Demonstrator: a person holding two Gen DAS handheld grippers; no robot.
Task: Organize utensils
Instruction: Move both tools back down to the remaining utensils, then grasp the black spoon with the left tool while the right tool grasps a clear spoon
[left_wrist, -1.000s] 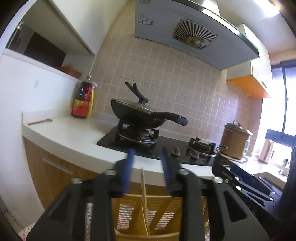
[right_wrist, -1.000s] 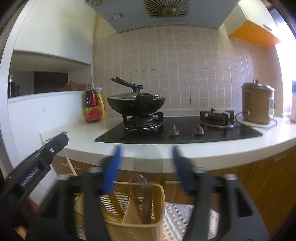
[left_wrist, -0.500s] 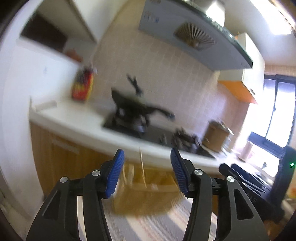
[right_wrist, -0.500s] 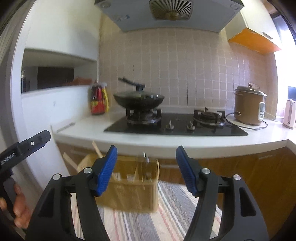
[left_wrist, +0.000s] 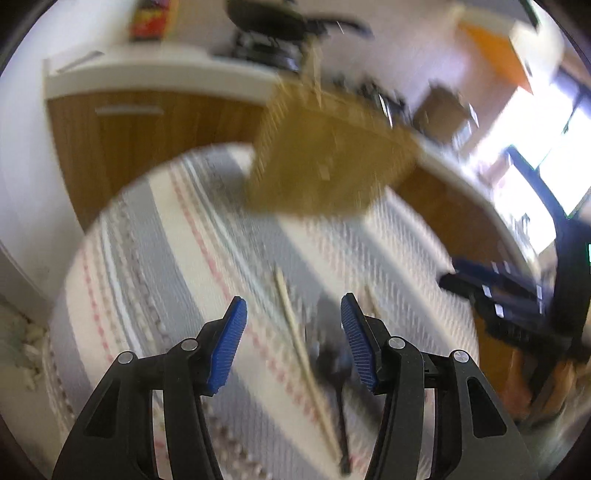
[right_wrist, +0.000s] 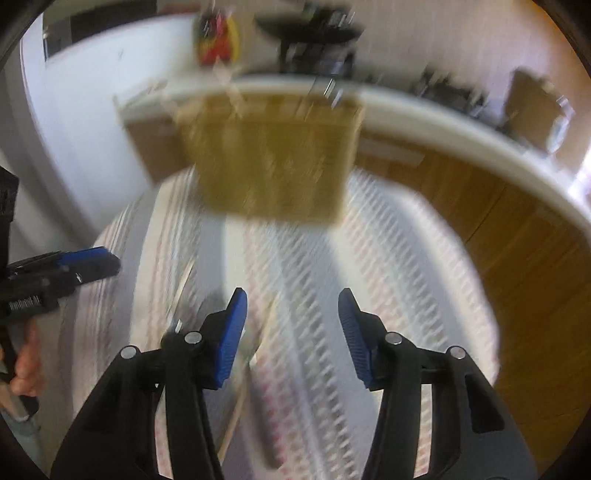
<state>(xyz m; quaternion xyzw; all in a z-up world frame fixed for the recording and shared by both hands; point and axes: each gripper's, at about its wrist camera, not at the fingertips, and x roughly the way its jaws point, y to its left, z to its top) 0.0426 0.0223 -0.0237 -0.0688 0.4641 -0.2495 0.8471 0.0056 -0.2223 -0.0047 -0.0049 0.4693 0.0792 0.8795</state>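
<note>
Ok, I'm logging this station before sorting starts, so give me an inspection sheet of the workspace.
Surface: round table under a striped cloth.
Job's things: yellow slatted utensil basket at the far side; a chopstick and a dark utensil lie loose on the cloth.
Clutter: nothing seen.
Grippers: left gripper and right gripper both open and empty, angled down at the cloth; the right's jaws have just been closing.
Cables: nothing seen.
Surroundings: kitchen counter, wooden cabinets, blurred stove and pan.

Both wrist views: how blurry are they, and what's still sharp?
Left wrist view: basket and striped cloth smeared, window glare at right; left gripper sharp. Right wrist view: basket streaked; right gripper crisp.
</note>
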